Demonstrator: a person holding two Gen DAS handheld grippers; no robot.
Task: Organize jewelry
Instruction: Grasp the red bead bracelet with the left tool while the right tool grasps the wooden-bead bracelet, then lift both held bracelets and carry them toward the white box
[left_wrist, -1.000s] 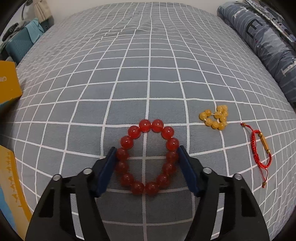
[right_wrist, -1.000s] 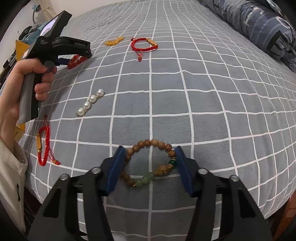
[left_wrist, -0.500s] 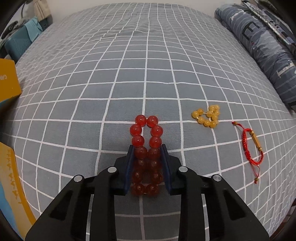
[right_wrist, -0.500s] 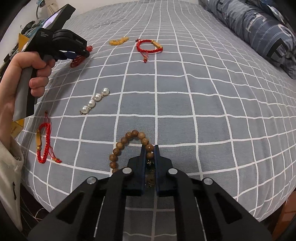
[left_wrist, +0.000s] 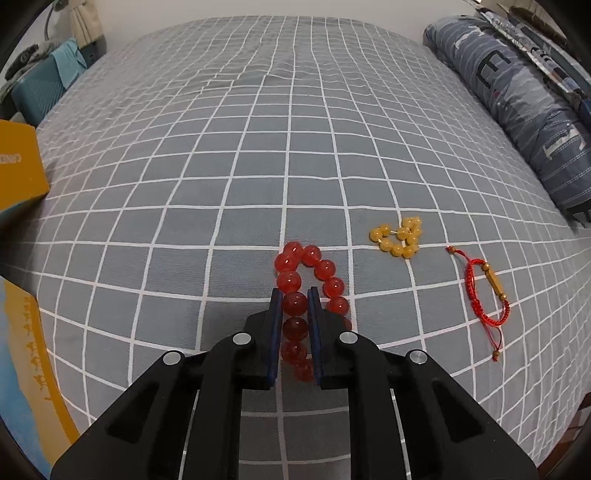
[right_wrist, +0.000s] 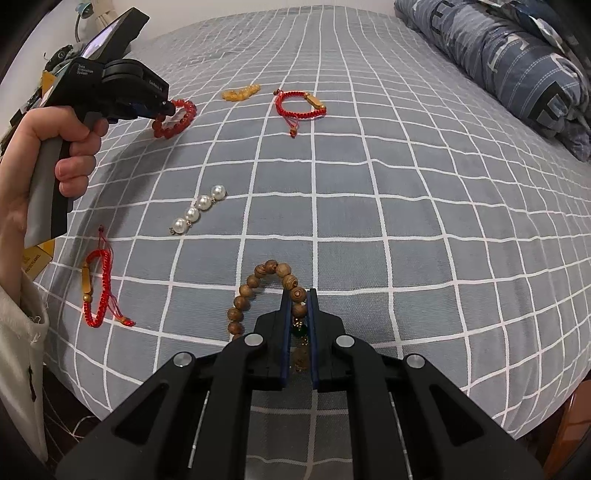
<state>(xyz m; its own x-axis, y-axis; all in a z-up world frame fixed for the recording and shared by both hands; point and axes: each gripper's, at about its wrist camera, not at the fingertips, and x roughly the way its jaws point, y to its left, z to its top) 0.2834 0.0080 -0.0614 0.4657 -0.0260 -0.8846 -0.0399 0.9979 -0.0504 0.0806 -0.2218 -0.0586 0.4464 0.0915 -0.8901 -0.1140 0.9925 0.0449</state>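
Two bracelets are pinched by one side only, the red bead bracelet (left_wrist: 308, 284) between the left gripper (left_wrist: 294, 301) pads, the wooden bead bracelet (right_wrist: 266, 295) in the clenched right gripper (right_wrist: 298, 300), both over the checked bedspread (left_wrist: 258, 147), so round beads could roll out or elastic stretch on lifting.
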